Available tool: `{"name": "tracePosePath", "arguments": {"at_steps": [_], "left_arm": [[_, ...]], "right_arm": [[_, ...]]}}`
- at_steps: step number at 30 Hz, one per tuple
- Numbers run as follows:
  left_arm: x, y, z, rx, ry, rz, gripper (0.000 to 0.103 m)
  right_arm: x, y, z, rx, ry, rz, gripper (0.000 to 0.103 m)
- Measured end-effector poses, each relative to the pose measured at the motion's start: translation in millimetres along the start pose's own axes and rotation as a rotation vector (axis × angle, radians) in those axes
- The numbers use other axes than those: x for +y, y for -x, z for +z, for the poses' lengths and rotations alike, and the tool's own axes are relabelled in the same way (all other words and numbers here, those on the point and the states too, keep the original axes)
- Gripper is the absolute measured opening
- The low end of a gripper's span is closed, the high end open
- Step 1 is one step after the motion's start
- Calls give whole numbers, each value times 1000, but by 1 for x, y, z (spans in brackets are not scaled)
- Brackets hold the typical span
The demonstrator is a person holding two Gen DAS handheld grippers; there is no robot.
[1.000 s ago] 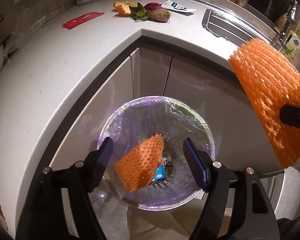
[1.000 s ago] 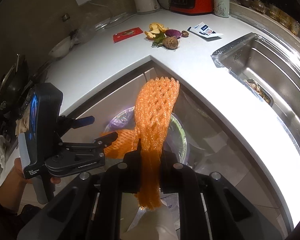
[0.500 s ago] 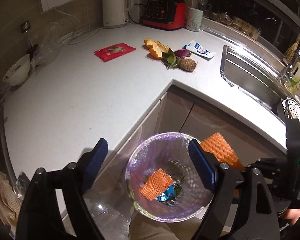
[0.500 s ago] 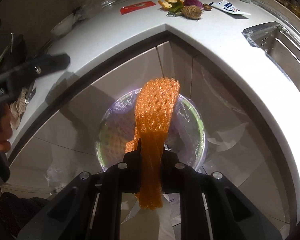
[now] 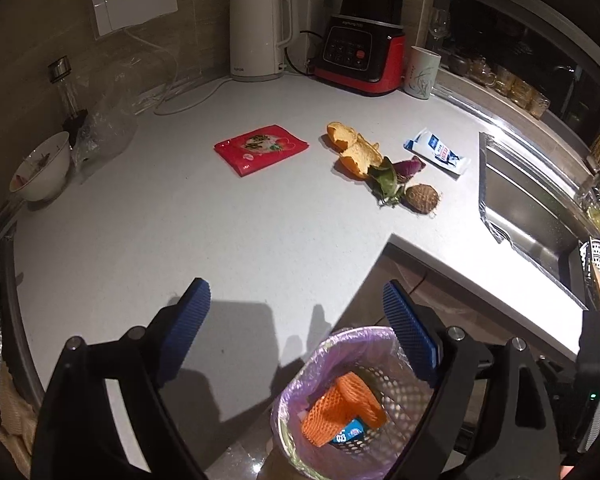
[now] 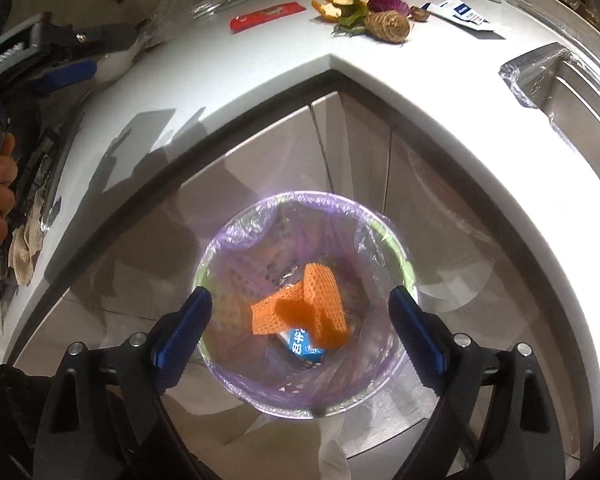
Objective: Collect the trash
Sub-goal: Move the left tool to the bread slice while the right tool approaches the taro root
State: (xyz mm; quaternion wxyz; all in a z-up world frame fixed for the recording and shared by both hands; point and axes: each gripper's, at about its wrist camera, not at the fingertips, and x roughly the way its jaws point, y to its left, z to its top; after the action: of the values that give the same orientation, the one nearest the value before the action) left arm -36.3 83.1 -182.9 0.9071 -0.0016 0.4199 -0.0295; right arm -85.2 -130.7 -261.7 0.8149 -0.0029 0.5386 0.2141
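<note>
My right gripper [image 6: 300, 320], jaws just sprung wide and empty, hangs over the lined bin [image 6: 220, 248]; two orange foam nets [image 6: 300, 308] lie inside. My left gripper [image 5: 296, 328], still widening, grips nothing.

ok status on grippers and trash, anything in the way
Both grippers open, empty. Two foam nets in bin. Peels, wrappers remain on counter. Nothing blocking.

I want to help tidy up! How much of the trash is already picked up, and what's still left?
Done: two orange foam nets lie in the lined bin on a blue packet. In hand: nothing. The right gripper has just opened above the bin, and the left gripper is open too. Left on the counter: the red wrapper, orange peel, leafy scraps, brown root and white packet.
</note>
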Motion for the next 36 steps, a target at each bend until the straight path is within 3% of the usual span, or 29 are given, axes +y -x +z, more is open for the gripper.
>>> {"name": "tracePosePath", "arguments": {"at_steps": [2,6,12,17,22,26,36], "left_arm": [[5,-8,12,-11,0,11,92],[14,-28,39,-25,11,23,92],[10,-57,72,-25,-10,-16,92],[-6,-75,89,-19,-49,-64,92],[-17,-89,95,-16,-96,-73,92],[-18,-101,100,-3,-106,-86,92],[-7,-125,112,23,-76,-100,92]], "right_arm": [[-4,9,10,-37,-16,-20,95],[-15,26,33,-106,-56,-62,101],[-30,30,72,-164,-95,-113,101],[-38,16,113,-210,-35,-174,100],[-47,-12,157,-209,28,-176,83],[-59,-31,179,-201,23,-153,79],[-67,-51,191,-151,24,-103,57]]}}
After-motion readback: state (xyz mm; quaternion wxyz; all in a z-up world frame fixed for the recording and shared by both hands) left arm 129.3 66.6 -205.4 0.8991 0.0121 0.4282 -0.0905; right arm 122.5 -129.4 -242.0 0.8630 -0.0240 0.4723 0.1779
